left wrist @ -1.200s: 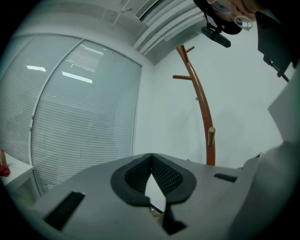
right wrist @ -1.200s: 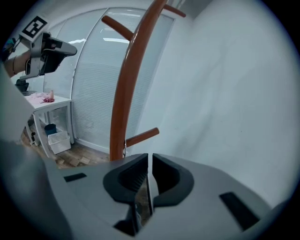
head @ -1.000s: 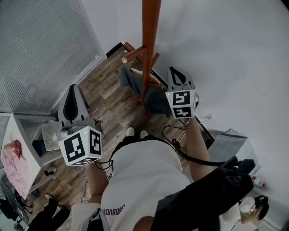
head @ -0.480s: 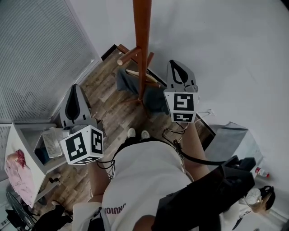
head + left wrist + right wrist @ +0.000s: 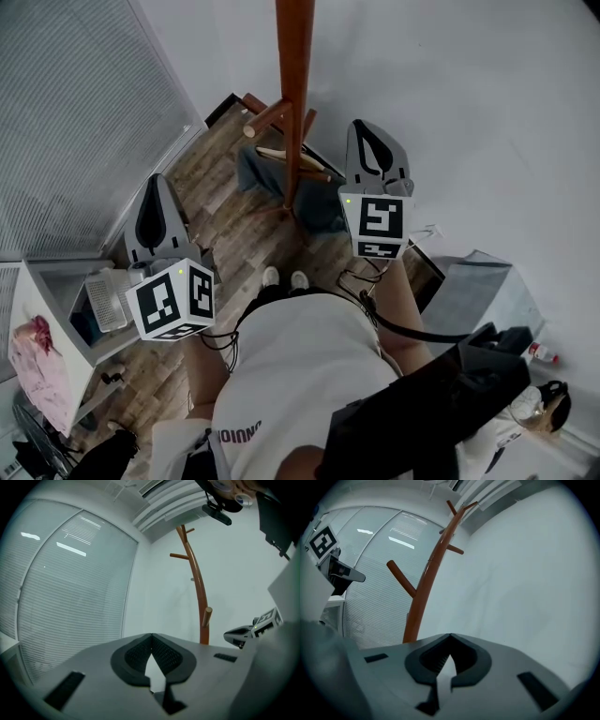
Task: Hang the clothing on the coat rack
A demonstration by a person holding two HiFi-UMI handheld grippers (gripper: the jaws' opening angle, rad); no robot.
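**A:** How do the jaws stand on the left gripper (image 5: 151, 636)?

**B:** Closed, tip against tip, gripping nothing. A small gap shows only lower down, where the pads curve apart.

**A:** And the right gripper (image 5: 450, 636)?

**B:** The same. Its jaws are pressed together and empty.

**A:** Where is the coat rack (image 5: 200, 592) from each?

**B:** Beyond the left jaws it rises up and to the right of the tips, with the window blinds (image 5: 70, 588) off to their left. Beyond the right jaws the brown pole climbs on the left of the tips, and a white wall (image 5: 520, 573) fills the right side. Neither pair touches it.

**A:** Then where is the clothing (image 5: 262, 176)?

**B:** It is not in either pair of jaws. In the head view, a dark blue-grey piece sits low against the rack's pole, below the pegs (image 5: 265, 117). A pale wooden hanger (image 5: 281, 153) shows at its top. It lies ahead of both grippers and far beneath their tips, between the two and nearer the right jaws. I cannot tell what exactly bears the hanger.

**A:** Do the grippers see each other?

**B:** Yes. The right one shows to the right of the left jaws. The left one shows at the far left of the right jaws, well apart.
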